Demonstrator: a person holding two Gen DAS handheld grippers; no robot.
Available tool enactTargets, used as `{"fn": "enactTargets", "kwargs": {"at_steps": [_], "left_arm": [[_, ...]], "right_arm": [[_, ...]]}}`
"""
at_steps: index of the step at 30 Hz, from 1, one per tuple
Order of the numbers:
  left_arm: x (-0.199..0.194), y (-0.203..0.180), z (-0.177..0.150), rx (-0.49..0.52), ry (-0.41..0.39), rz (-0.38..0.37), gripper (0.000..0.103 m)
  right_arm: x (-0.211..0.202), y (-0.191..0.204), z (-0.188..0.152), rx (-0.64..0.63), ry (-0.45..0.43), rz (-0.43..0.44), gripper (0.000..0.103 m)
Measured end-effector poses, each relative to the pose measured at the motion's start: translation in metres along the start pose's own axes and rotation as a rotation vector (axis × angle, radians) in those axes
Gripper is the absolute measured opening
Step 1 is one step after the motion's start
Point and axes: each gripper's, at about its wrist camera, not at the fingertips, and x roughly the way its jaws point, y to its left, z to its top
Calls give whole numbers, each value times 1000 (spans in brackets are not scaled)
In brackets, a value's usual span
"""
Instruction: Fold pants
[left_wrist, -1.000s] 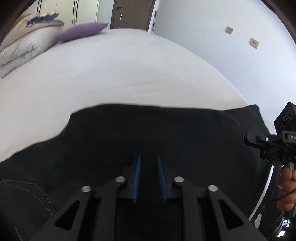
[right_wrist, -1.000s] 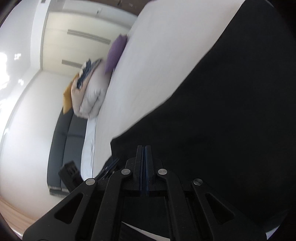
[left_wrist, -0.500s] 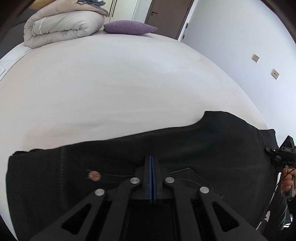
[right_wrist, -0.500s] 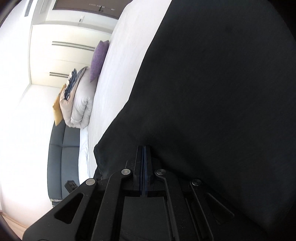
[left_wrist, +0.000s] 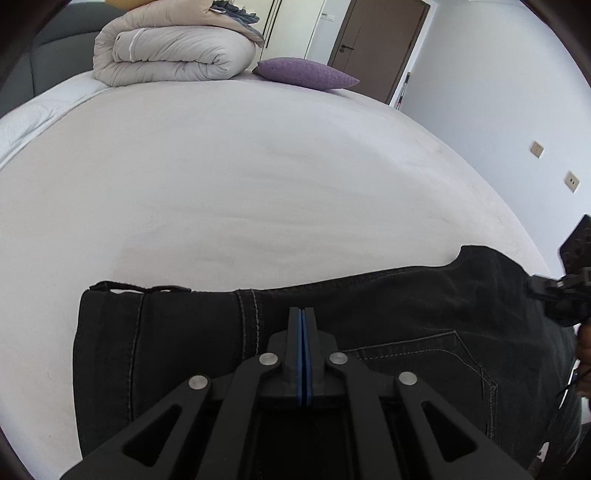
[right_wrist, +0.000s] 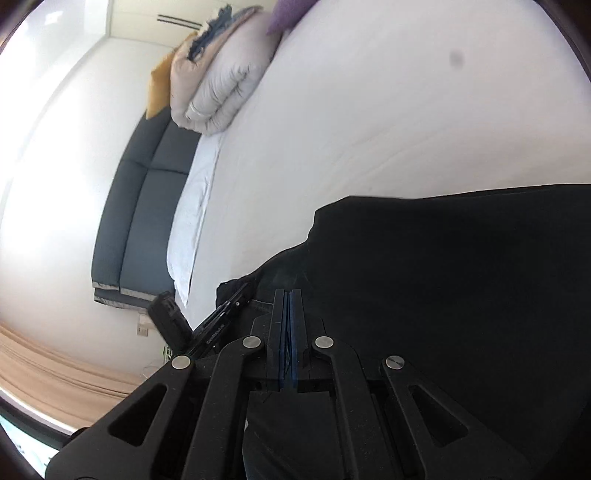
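White bed (left_wrist: 258, 177) stretches ahead of both jaws. Black jeans (left_wrist: 406, 314) lie across it, directly beneath them. Left gripper (left_wrist: 302, 332) and right gripper (right_wrist: 287, 314) are both closed, seemingly pinching denim to carry a fold.

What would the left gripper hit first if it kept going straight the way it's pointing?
Most likely the black pants: the left gripper, jaws shut, angles down over them, with the white bed beyond. Depth is unclear; it may already touch the cloth.
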Motion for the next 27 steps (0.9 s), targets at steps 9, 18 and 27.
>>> {"fn": "enactTargets", "kwargs": {"at_steps": [9, 18, 27], "left_arm": [[5, 15, -3, -69, -26, -77, 5], [6, 16, -2, -68, -13, -55, 6], [9, -8, 0, 30, 1, 89, 6]], "right_arm": [[68, -55, 61, 178, -123, -58, 0], [-18, -22, -13, 136, -47, 20, 0], [-157, -142, -40, 342, -367, -36, 0]]}}
